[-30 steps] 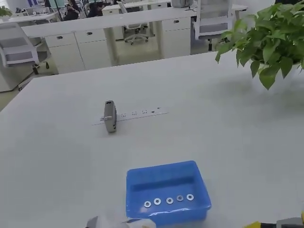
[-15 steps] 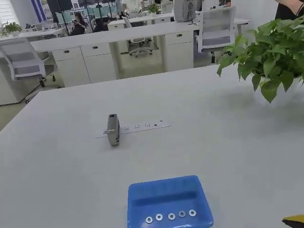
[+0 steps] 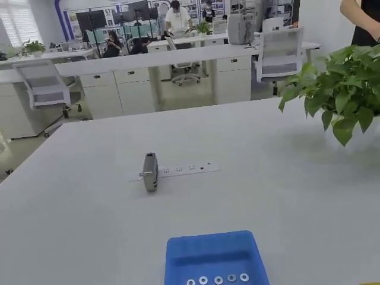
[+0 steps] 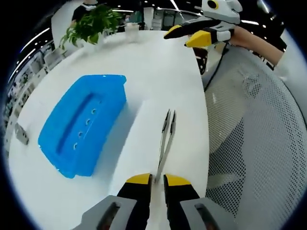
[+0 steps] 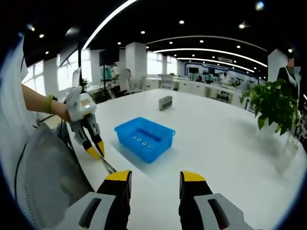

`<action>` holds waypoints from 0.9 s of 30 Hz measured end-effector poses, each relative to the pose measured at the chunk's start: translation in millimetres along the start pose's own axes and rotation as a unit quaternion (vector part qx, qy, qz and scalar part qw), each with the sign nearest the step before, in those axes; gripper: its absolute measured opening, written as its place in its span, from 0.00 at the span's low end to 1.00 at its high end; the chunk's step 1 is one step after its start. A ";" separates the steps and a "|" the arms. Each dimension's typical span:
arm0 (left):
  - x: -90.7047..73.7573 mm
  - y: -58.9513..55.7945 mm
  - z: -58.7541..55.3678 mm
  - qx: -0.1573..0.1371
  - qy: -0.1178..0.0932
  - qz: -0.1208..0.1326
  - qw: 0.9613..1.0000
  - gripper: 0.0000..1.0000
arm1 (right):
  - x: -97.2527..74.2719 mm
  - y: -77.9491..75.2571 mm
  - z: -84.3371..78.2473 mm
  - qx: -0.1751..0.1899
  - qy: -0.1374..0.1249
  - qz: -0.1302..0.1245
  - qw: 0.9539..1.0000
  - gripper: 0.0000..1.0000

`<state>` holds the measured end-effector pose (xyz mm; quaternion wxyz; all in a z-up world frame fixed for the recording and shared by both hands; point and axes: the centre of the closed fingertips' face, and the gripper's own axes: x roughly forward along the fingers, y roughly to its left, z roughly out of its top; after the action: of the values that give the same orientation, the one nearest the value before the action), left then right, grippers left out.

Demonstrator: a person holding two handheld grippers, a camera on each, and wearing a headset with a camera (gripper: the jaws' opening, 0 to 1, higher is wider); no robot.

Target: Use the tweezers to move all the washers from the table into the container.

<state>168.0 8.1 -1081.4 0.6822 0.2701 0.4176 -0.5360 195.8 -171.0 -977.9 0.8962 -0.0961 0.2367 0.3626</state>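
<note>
left hand-held gripper (image 4: 157, 178) clamps tweezers (image 4: 161, 153) by one end — right hand-held gripper (image 5: 156, 176) apart

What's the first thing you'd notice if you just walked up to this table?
The bright blue container on the white table, with five washers lined up inside it. Then the leafy green plant at the right of the head view, and the tweezers lying beside the container, one end at the left gripper.
</note>
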 end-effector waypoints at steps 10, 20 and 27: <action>-50.6 9.0 8.1 -0.110 -0.108 0.068 0.986 0.33 | 0.3 5.5 1.2 0.001 0.002 0.009 1.000 0.41; -131.1 34.7 -0.1 -0.182 -0.221 0.233 0.929 0.54 | -5.2 -7.5 5.3 -0.006 0.005 -0.009 1.000 0.54; -169.3 37.7 -2.3 -0.235 -0.302 0.302 0.873 0.70 | -8.2 -6.9 16.3 0.002 -0.022 -0.009 1.000 0.68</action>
<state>190.4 106.2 -940.1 0.9472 0.0402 0.2029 -0.2451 201.3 -175.3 -959.7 0.9048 -0.0882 0.2167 0.3559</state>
